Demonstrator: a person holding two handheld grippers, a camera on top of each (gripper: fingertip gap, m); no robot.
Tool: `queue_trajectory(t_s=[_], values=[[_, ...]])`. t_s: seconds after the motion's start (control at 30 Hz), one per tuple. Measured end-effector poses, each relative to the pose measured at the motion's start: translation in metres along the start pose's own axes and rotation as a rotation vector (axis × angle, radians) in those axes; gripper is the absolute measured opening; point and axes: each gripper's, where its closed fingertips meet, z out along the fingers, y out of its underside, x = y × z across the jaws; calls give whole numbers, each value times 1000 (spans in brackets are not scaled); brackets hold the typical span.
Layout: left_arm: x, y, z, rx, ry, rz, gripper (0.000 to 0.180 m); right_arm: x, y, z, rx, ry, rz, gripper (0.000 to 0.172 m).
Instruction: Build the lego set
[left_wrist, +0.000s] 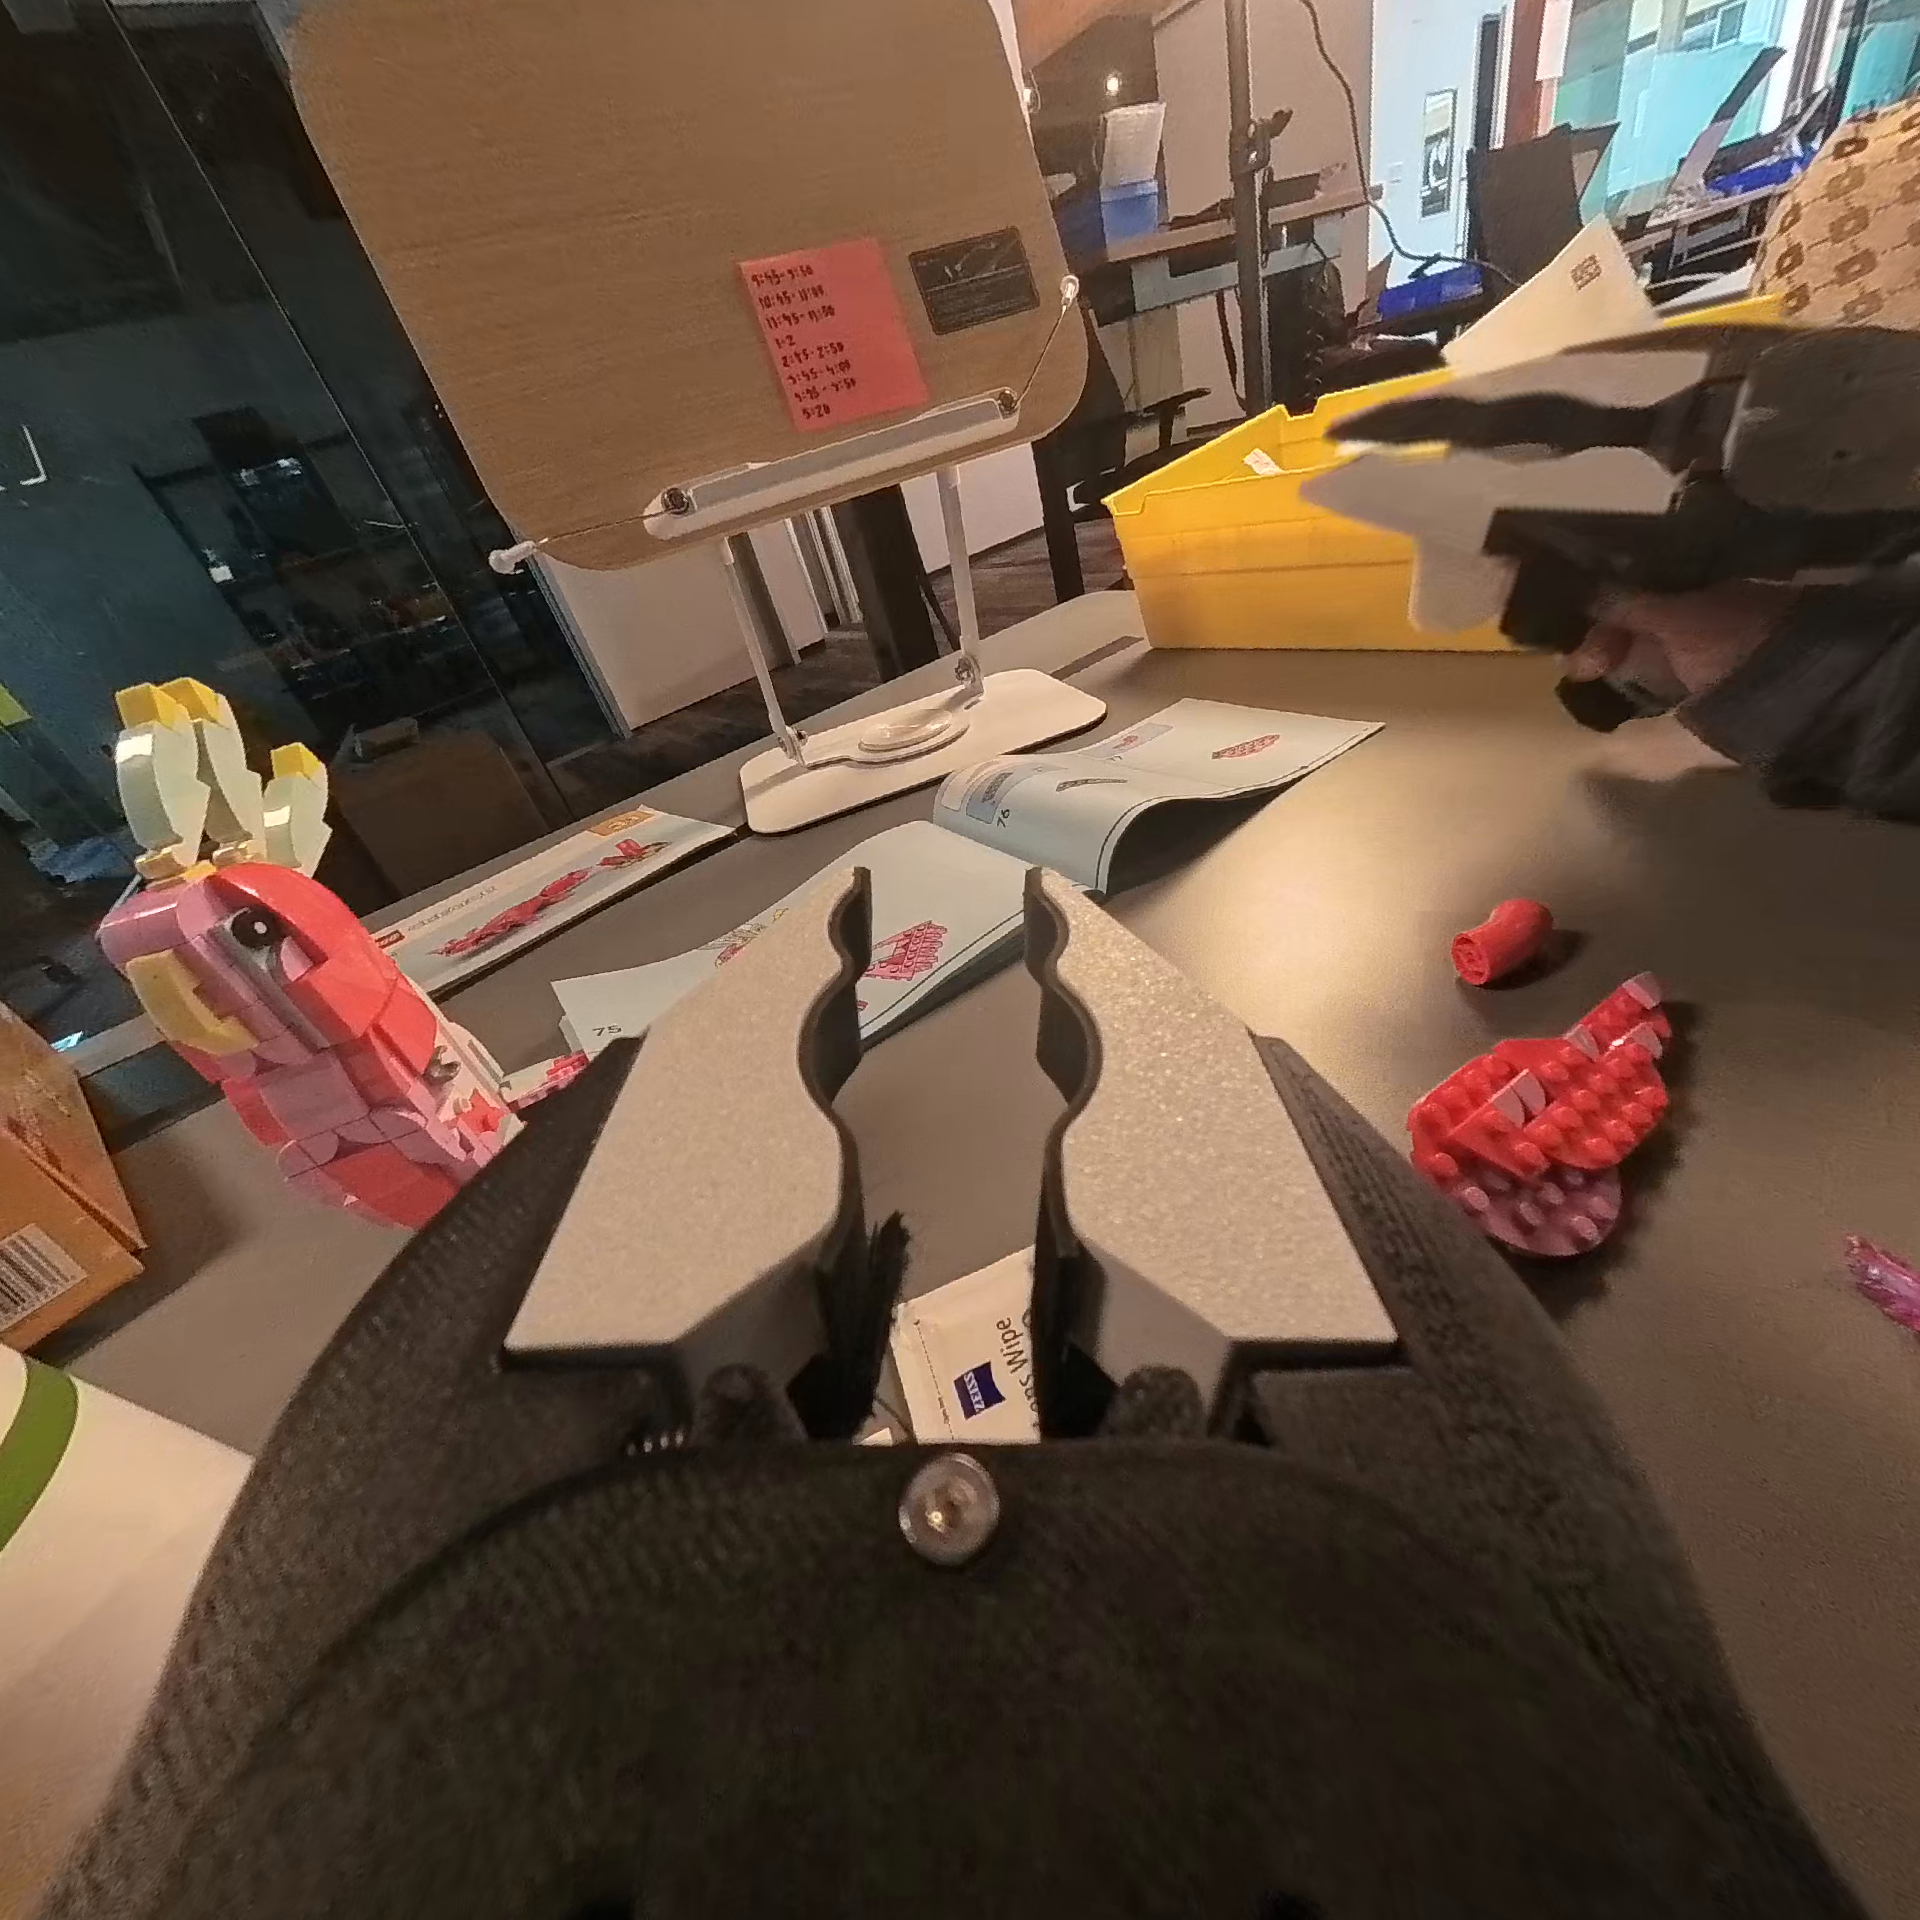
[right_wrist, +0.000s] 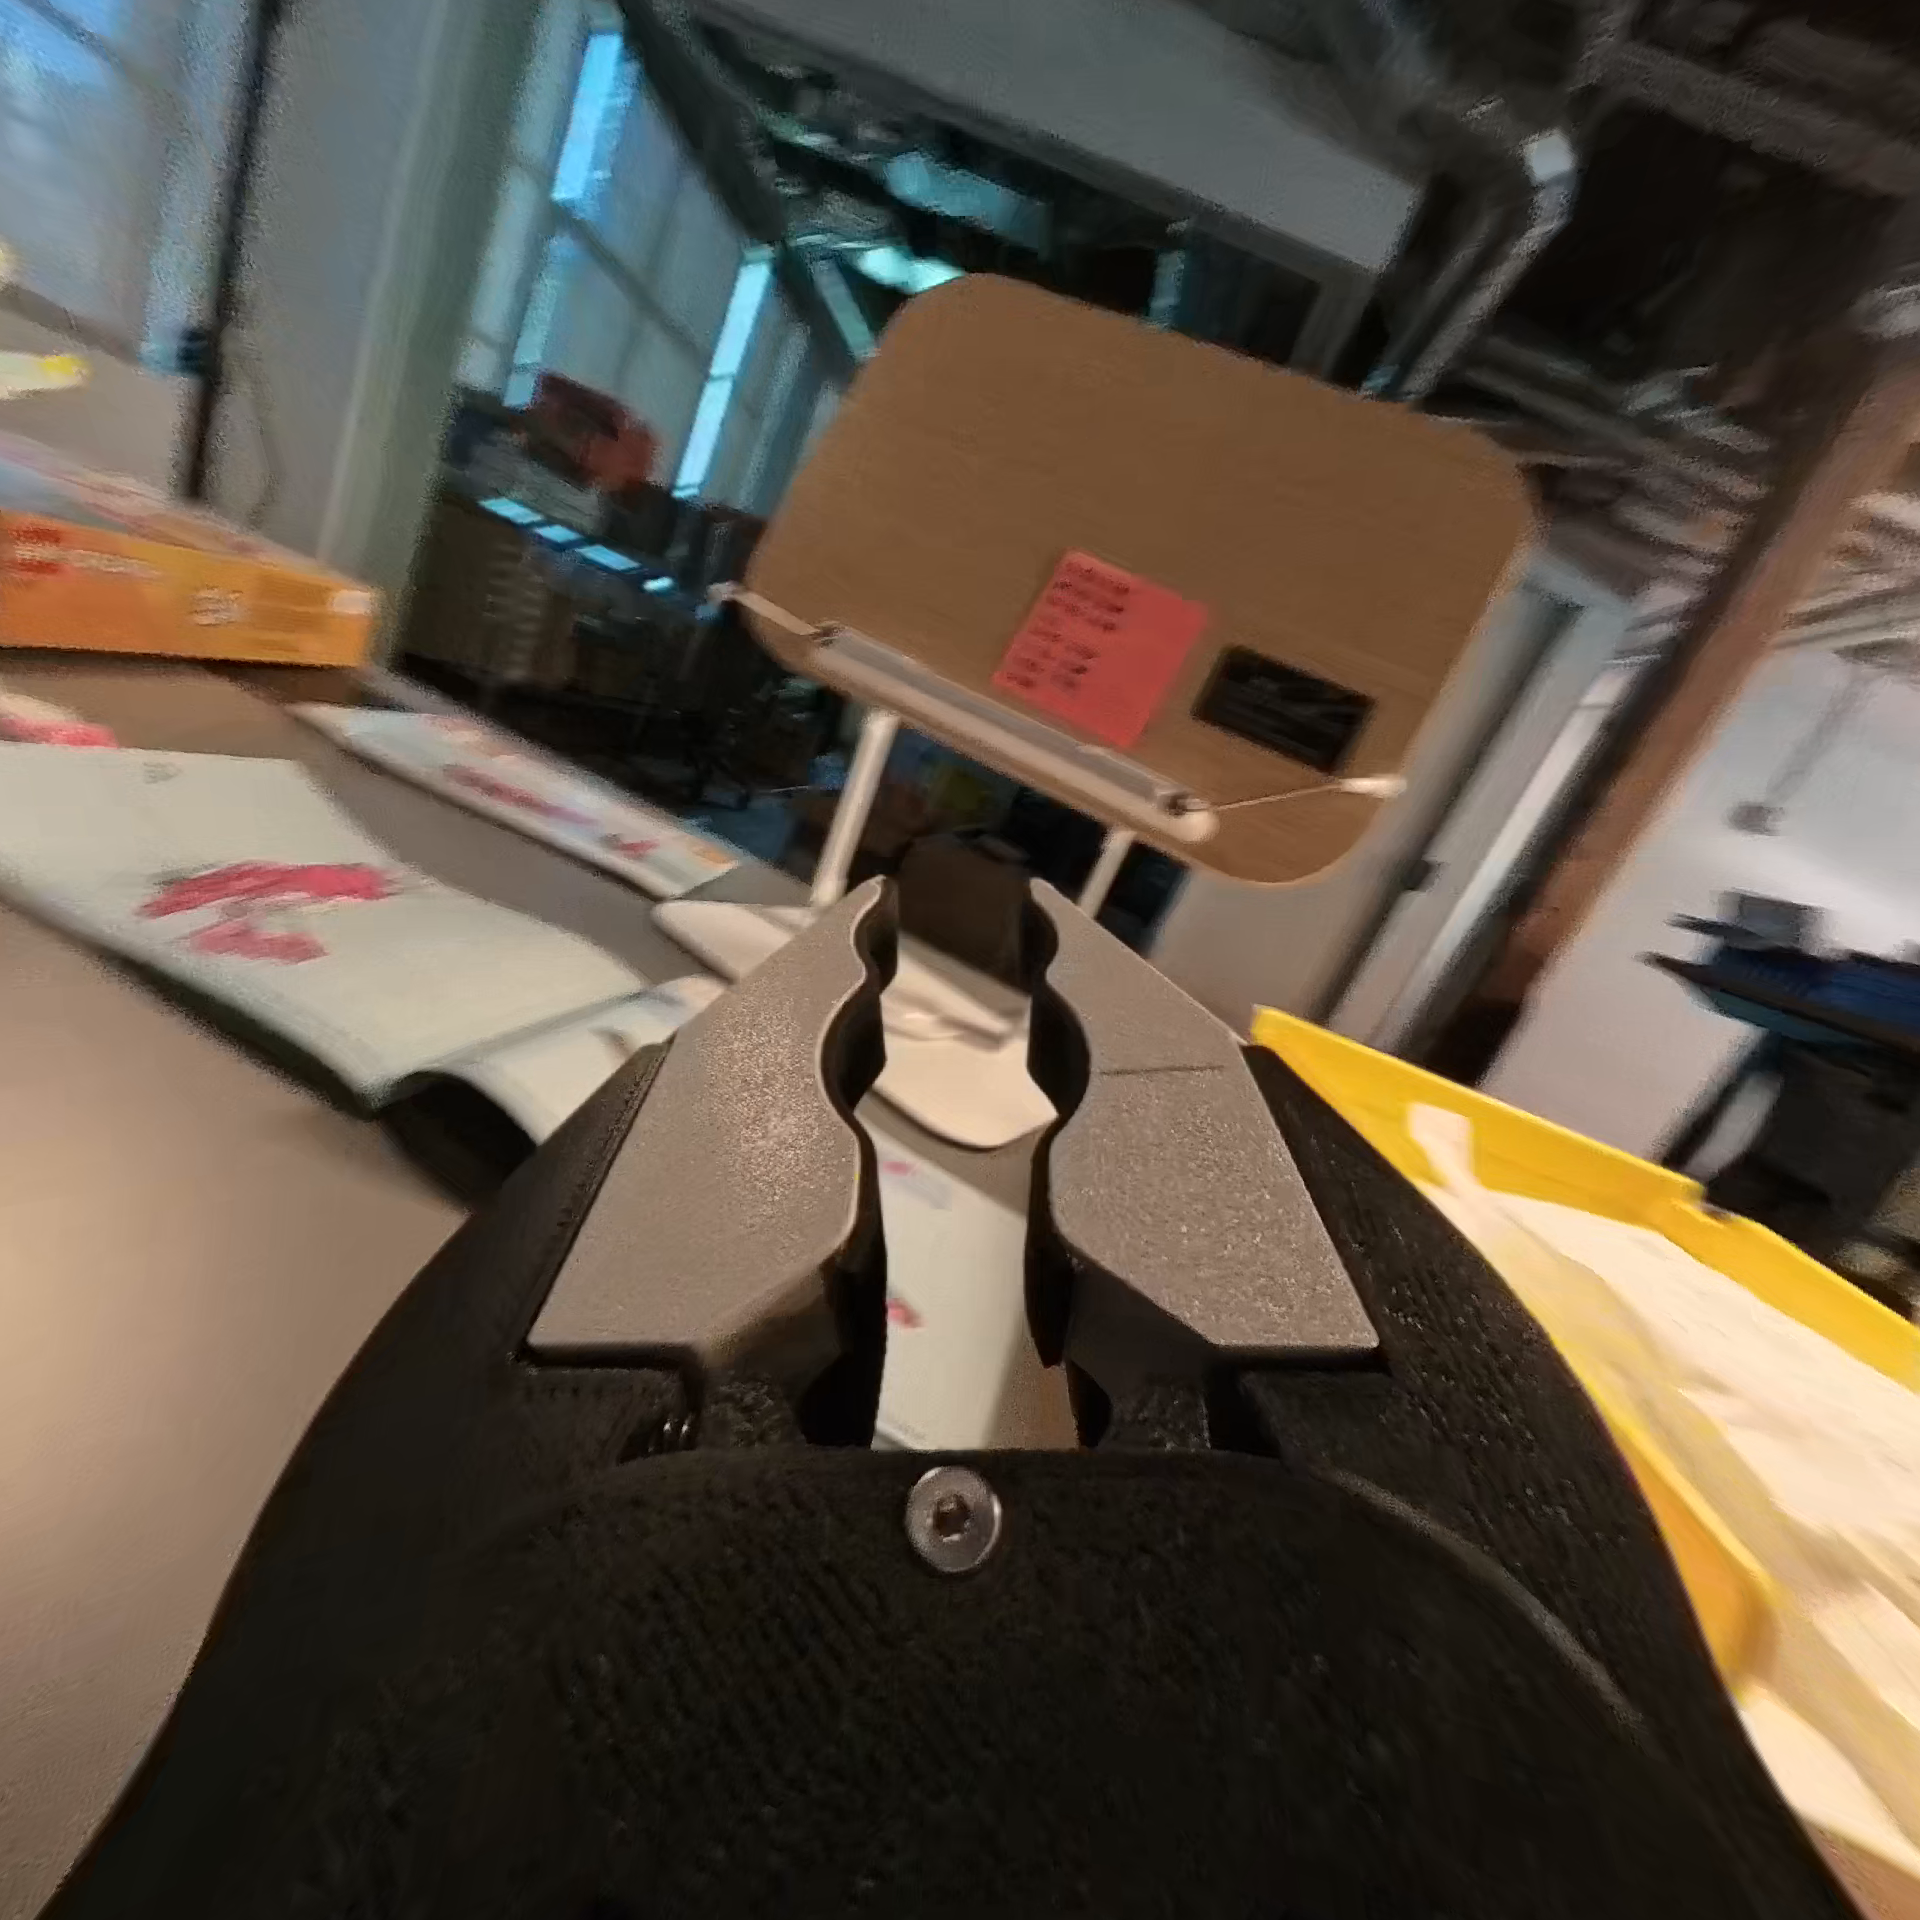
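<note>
Dim warm indoor light, wide-angle edge bending, right view motion-blurred (left sharper)

Open booklet (left_wrist: 1143, 790) on table (left_wrist: 1558, 831) before stand (left_wrist: 914, 758), bin (left_wrist: 1247, 540) right.

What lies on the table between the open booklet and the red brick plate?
A small red curved piece lies between the booklet and the red plate; otherwise bare table, seen in the left wrist view.

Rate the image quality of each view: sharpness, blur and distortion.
Left wrist view: mostly sharp, wide-angle bending at the edges, only the right gripper smeared. Right wrist view: motion blur across the booklet, yellow bin and book stand; its own fingers stay crisp.
</note>
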Motion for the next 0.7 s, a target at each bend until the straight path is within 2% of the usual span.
queue_trajectory(t_s=[0.07,0.13,0.23,0.3,0.4,0.6,0.7], values=[[0,0,0,1,0,1,28,-38,3,3,-62,-225,36,29],[0,0,0,0,0,1,28,-84,-2,-6,-103,-508,150,29],[0,0,0,1,0,-1,28,-141,-8,-40,-238,-916,334,28],[0,0,0,1,2,-1,28,-166,-7,-68,-359,-1127,403,23],[2,0,1,0,5,1,28,-184,2,-89,-483,-1244,364,20],[2,0,1,0,6,-1,28,-191,0,-110,-577,-1362,428,13],[2,0,1,0,6,-3,28,-192,0,-113,-596,-1374,444,17]])
